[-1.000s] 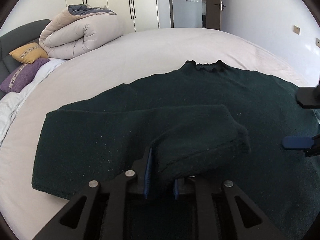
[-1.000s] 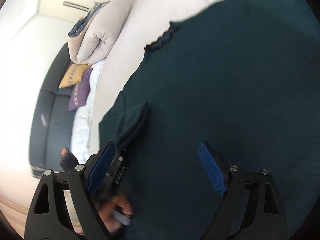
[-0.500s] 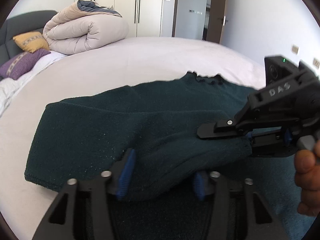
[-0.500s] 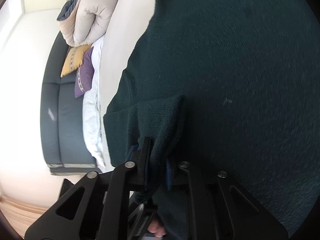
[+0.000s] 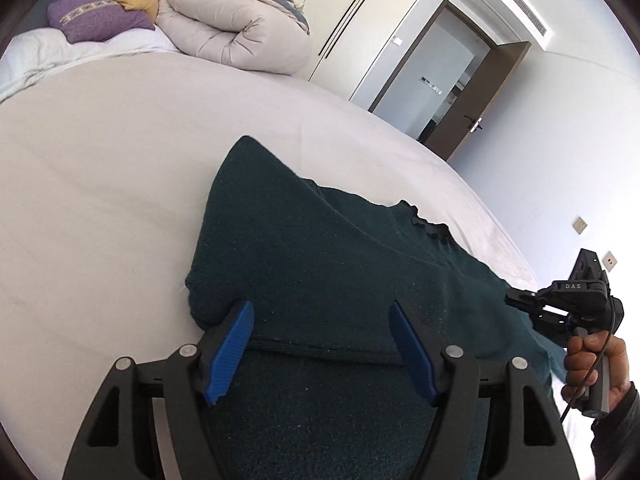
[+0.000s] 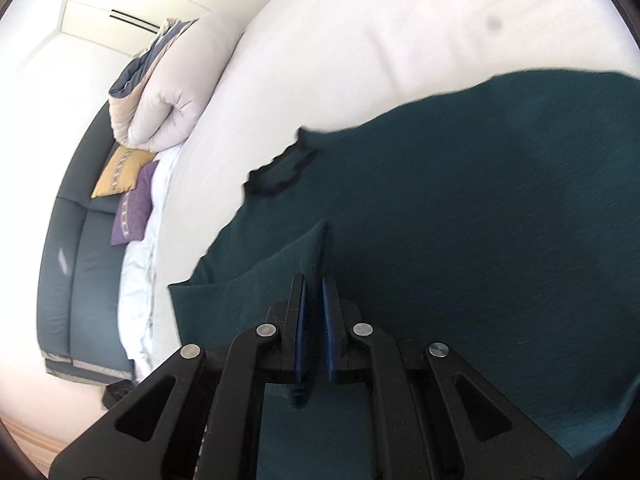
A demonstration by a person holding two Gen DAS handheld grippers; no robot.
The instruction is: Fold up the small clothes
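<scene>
While the sweater [image 5: 328, 280] lies spread on the bed [image 5: 100, 168], your left gripper [image 5: 322, 344] hovers over it — fingers wide, holding nothing. Your right gripper [image 6: 313, 320] — fingers narrow, pinching a raised fold of sweater cloth. Duvet [image 5: 236, 28] rolled near the pillows [image 5: 96, 20].

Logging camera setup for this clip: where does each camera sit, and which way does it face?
Left wrist view: on the left tool, fingers apart, looking across the dark green sweater and bed toward the door; the right tool and the person's hand show at right.
Right wrist view: on the right tool, shut on a sleeve fold, facing the sweater's collar and headboard.
Shared: sweater, bed, rolled duvet, cushions.
</scene>
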